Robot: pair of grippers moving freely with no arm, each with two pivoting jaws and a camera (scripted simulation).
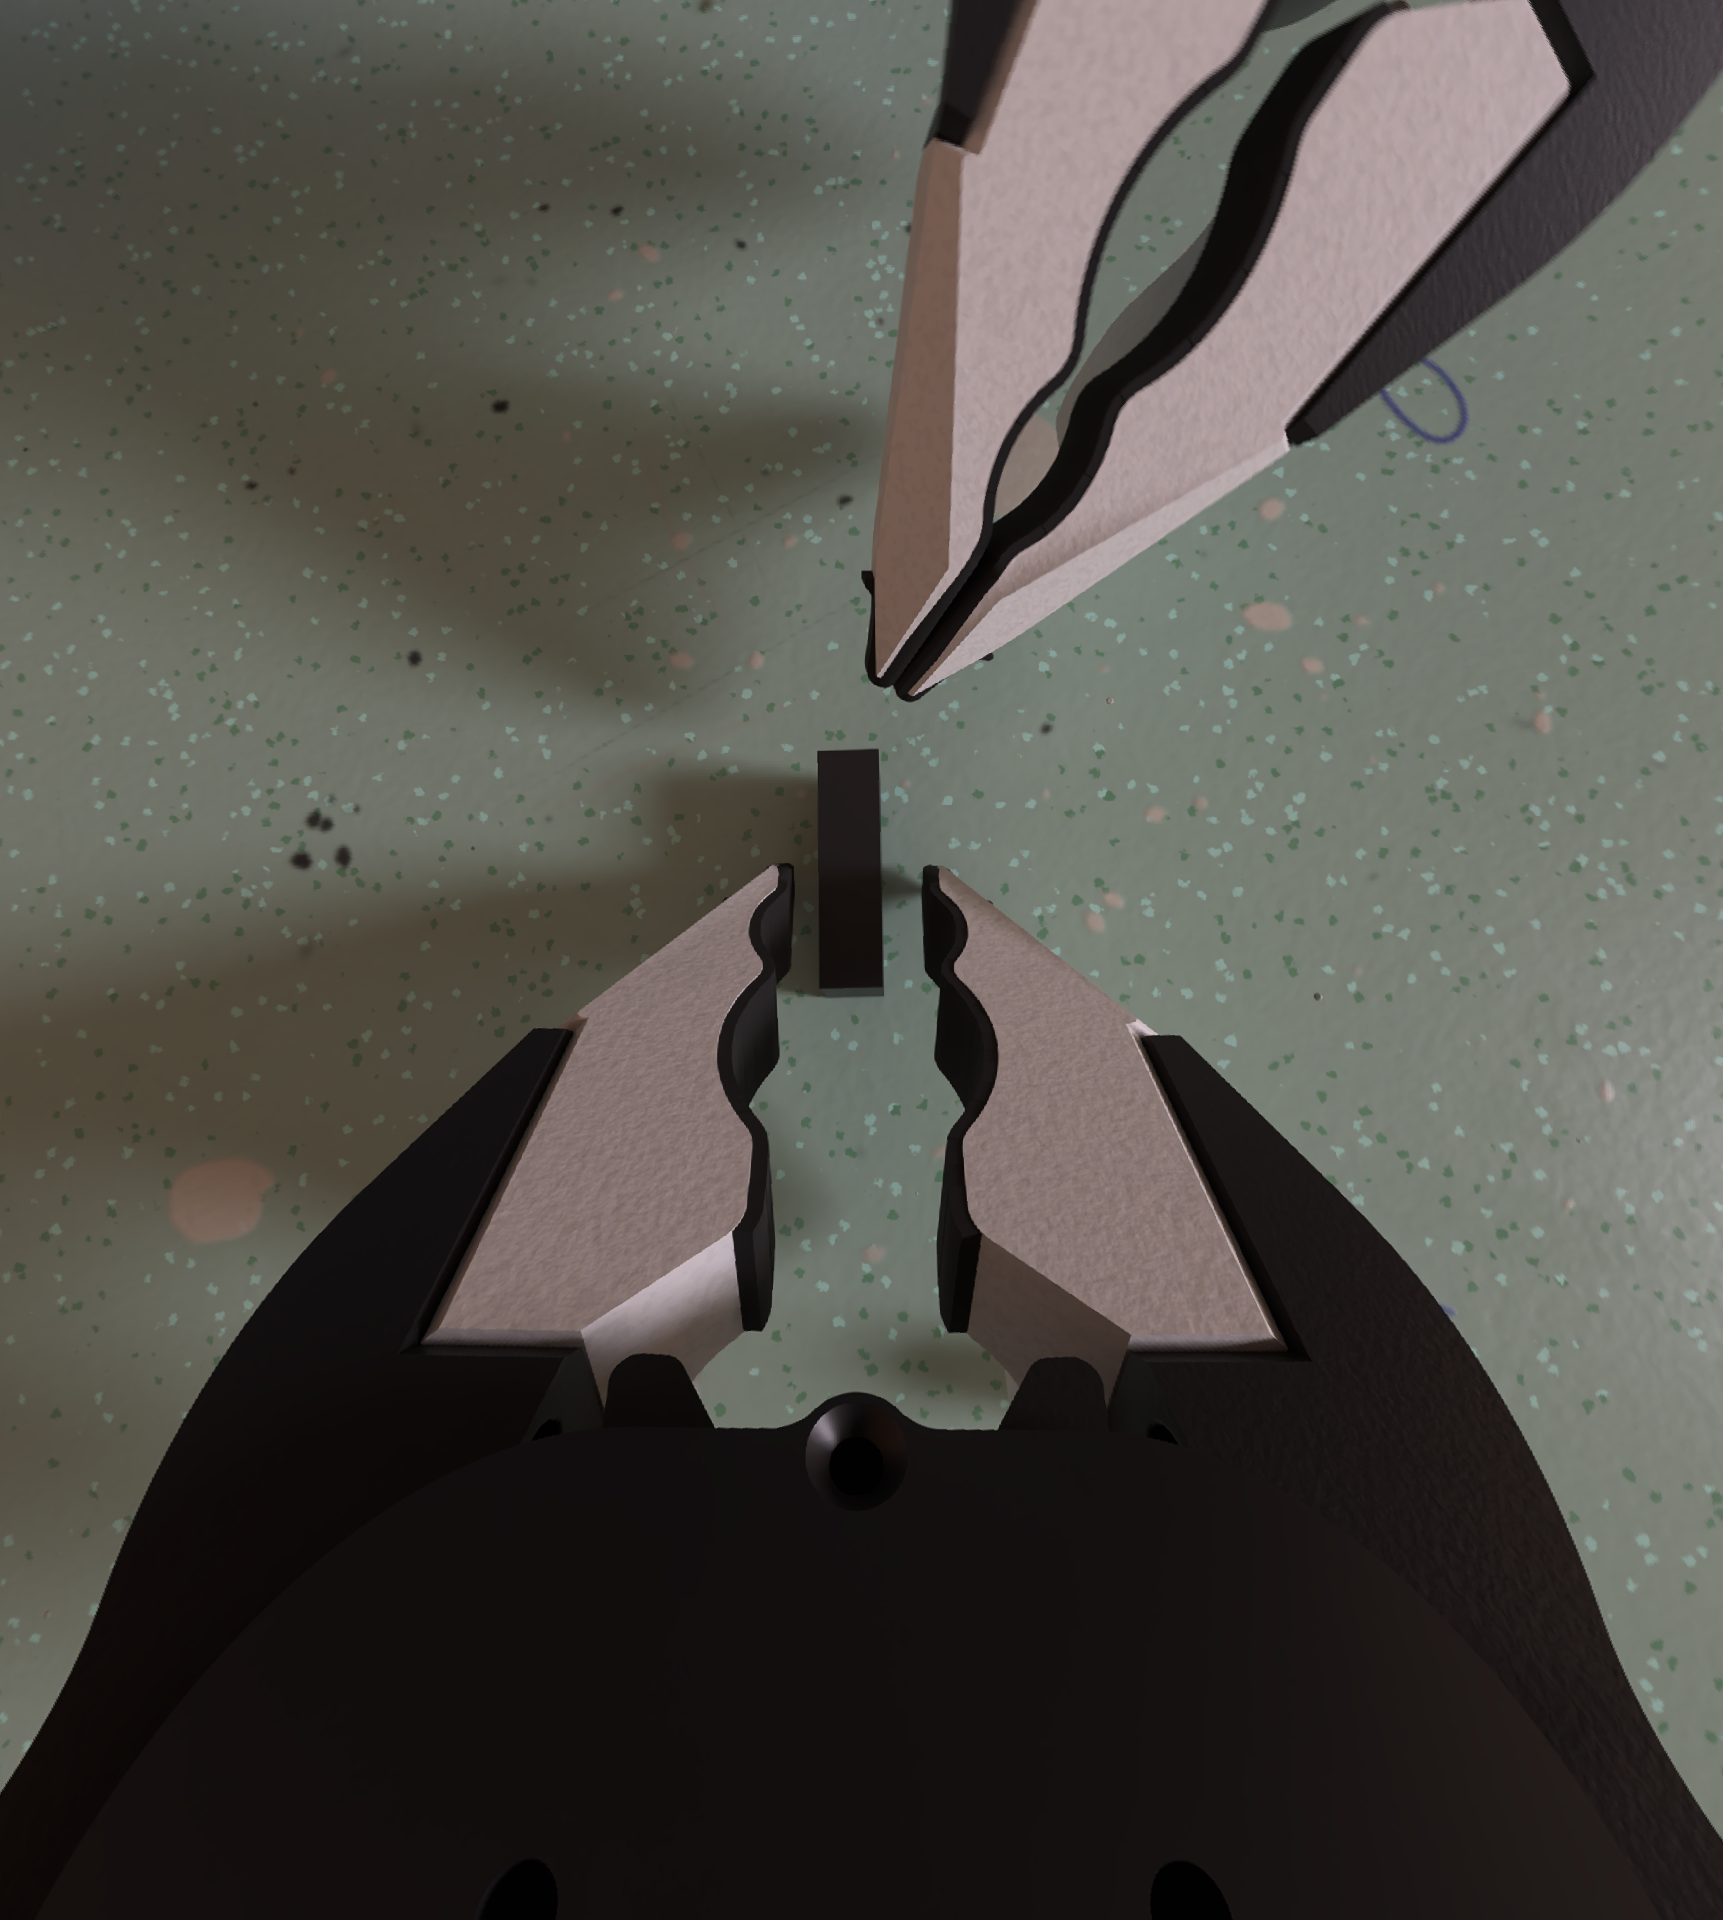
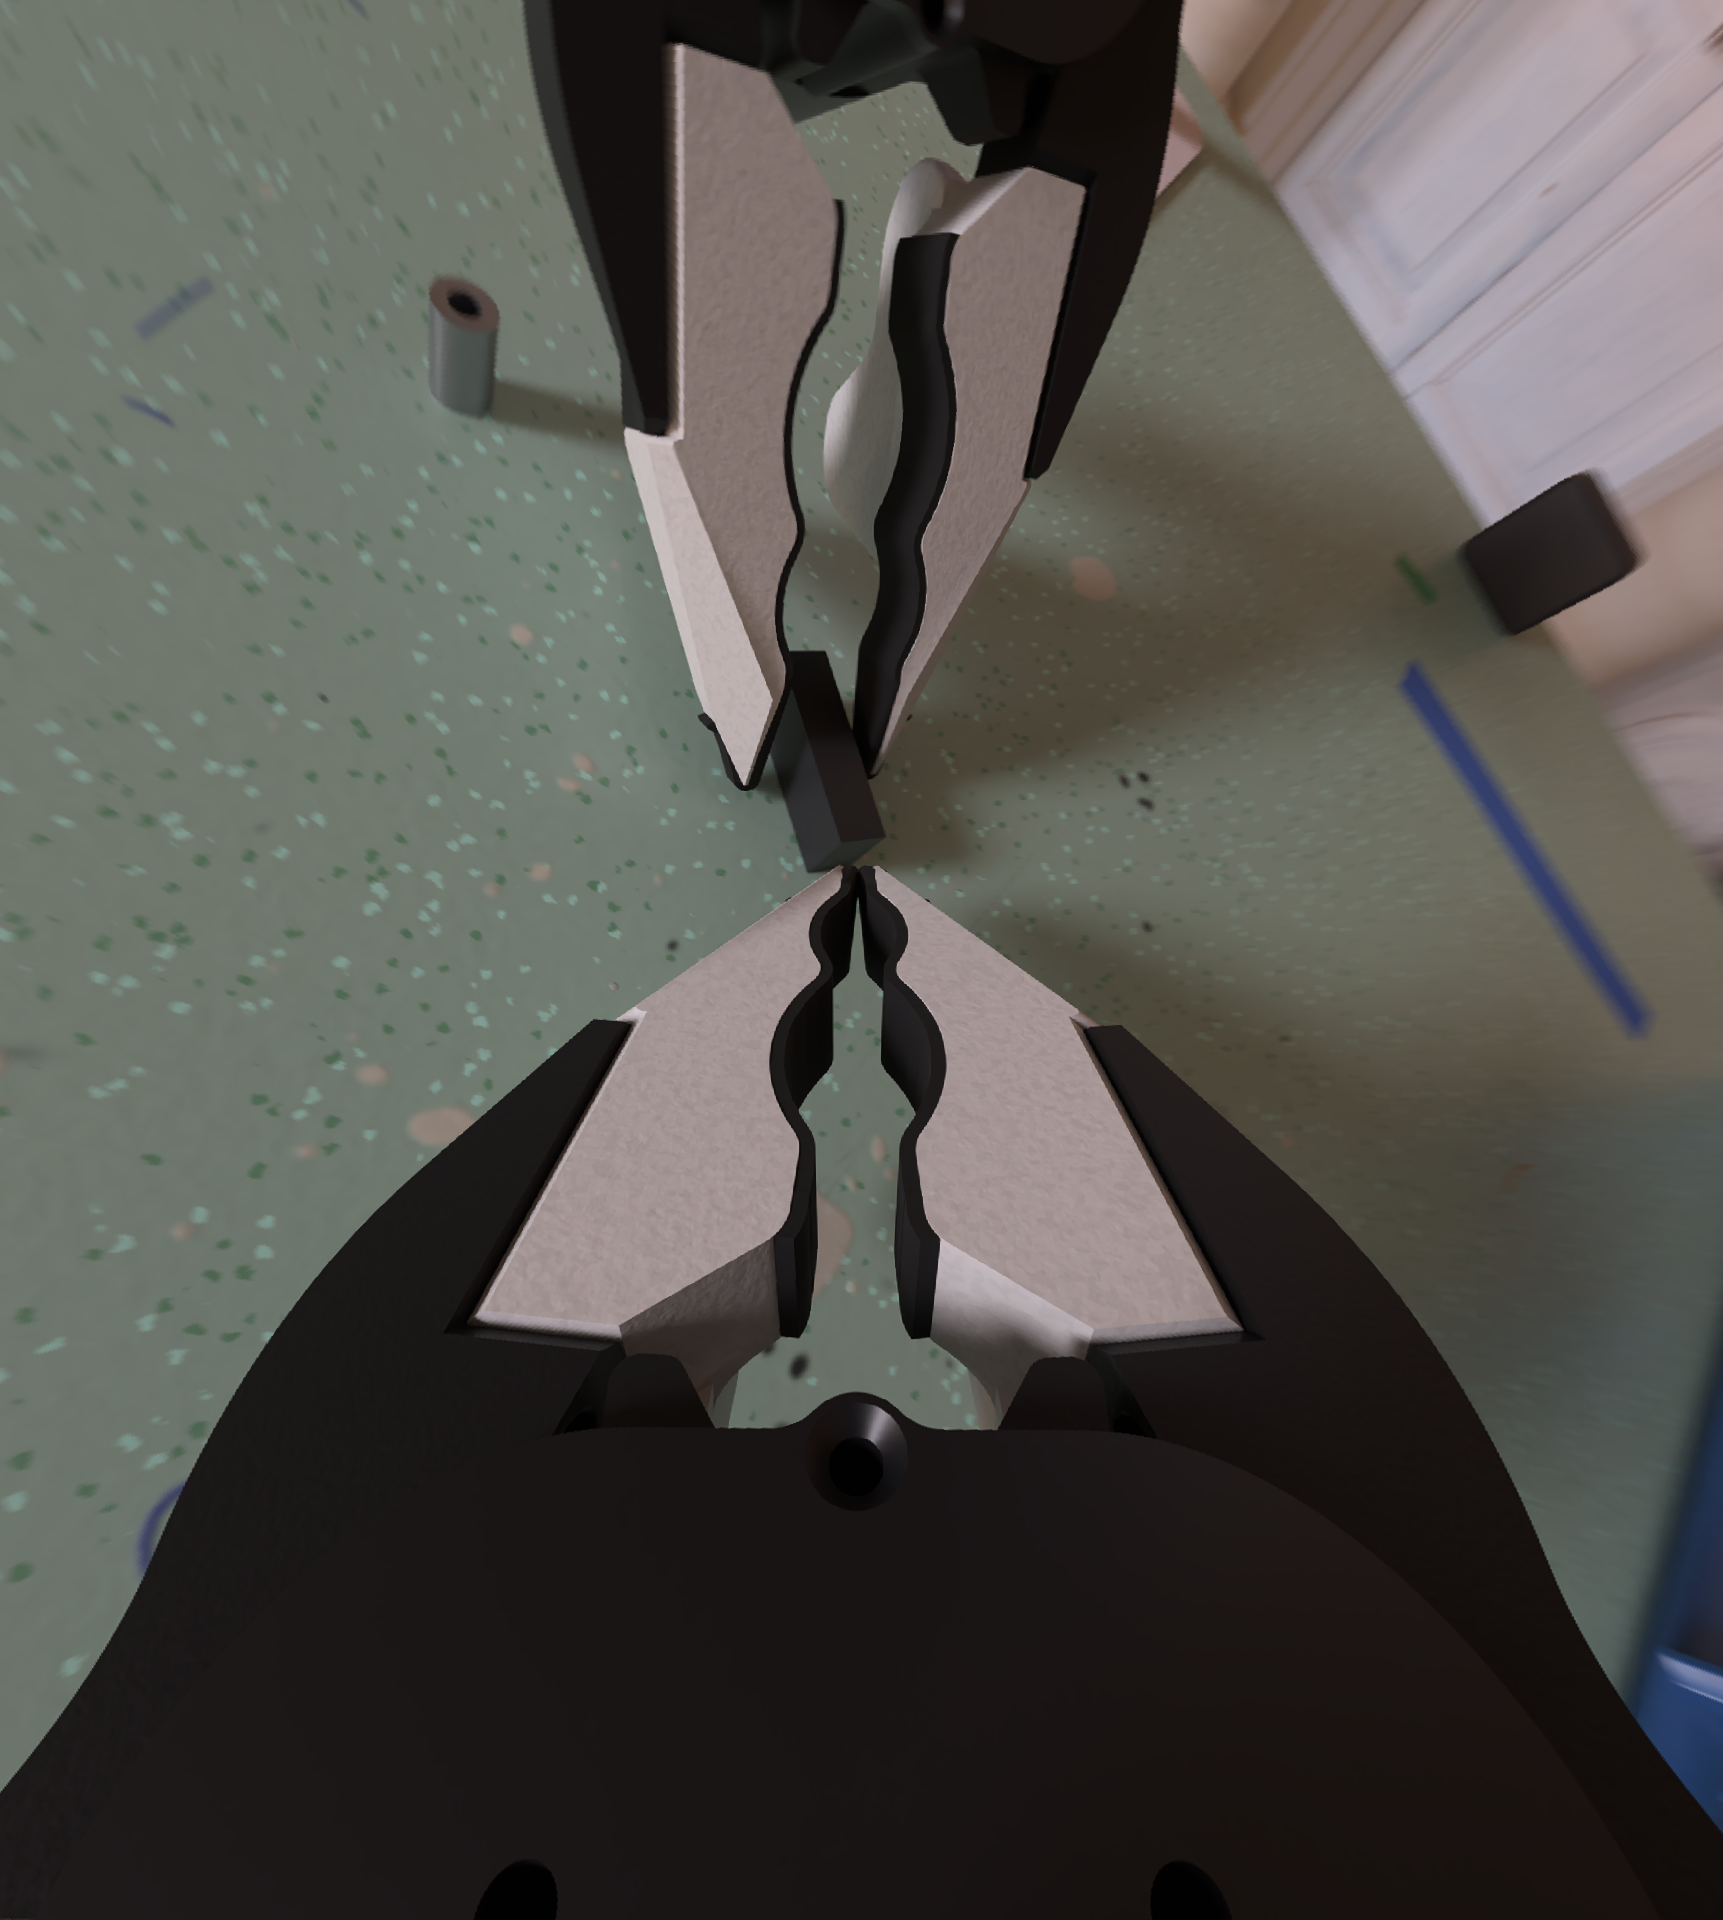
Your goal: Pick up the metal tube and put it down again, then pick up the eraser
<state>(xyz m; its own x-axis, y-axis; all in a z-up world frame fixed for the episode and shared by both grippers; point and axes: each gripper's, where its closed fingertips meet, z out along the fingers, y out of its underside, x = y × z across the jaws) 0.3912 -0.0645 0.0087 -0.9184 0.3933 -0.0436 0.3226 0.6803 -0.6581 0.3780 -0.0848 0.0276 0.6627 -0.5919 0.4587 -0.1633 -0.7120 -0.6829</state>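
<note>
Underneath, speckled green table; left gripper jaws spread around eraser, right gripper jaws pressed together.

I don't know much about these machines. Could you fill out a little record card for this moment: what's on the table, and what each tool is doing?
Surface: green speckled table
Eraser: dark block, standing on its edge between the left tool's fingers, gaps on both sides
Left tool: open, straddling the eraser
Right tool: shut, empty, tips just short of the eraser's end
Metal tube: grey, upright on the table, off to one side
Other: black block at the table edge; blue line
</note>
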